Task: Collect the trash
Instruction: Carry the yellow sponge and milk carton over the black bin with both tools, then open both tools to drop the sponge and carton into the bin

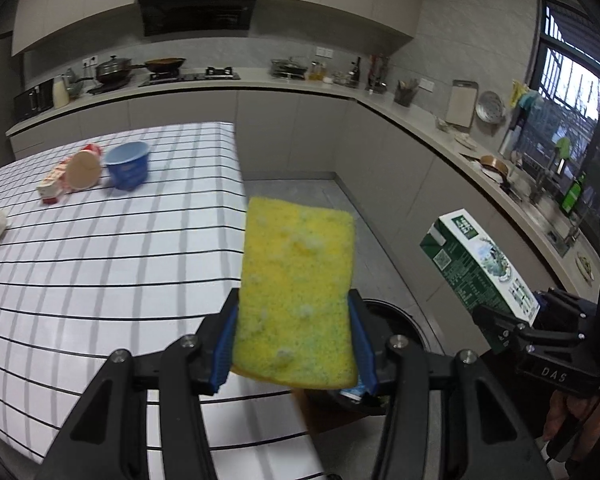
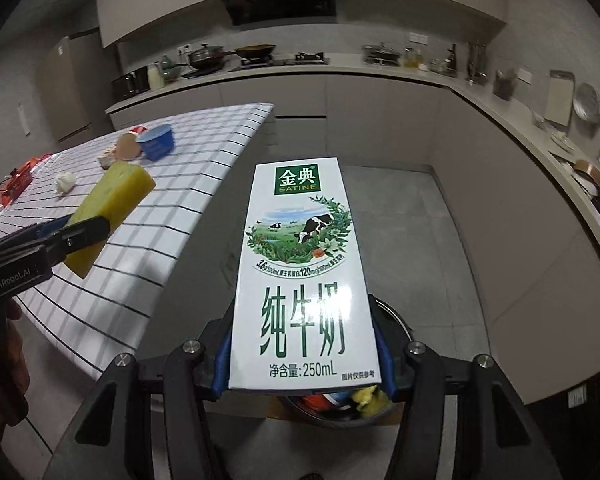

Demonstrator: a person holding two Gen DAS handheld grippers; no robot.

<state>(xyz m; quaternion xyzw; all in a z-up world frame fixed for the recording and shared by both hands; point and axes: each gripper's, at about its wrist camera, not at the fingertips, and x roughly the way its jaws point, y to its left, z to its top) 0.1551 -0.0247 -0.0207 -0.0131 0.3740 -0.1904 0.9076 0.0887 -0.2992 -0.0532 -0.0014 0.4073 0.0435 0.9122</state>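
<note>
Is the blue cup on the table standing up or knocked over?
Standing up. The blue cup sits on its base on the checked table, its open mouth facing up. Beside it, a tan-lidded cup lies tipped.

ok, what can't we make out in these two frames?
- Bin: both views, mostly hidden behind the milk carton and sponge; contents unreadable.
- Red-and-white pack: left wrist view, blurred, partly behind a tipped cup.
- Red item: right wrist view, too small and blurred to identify.
</note>
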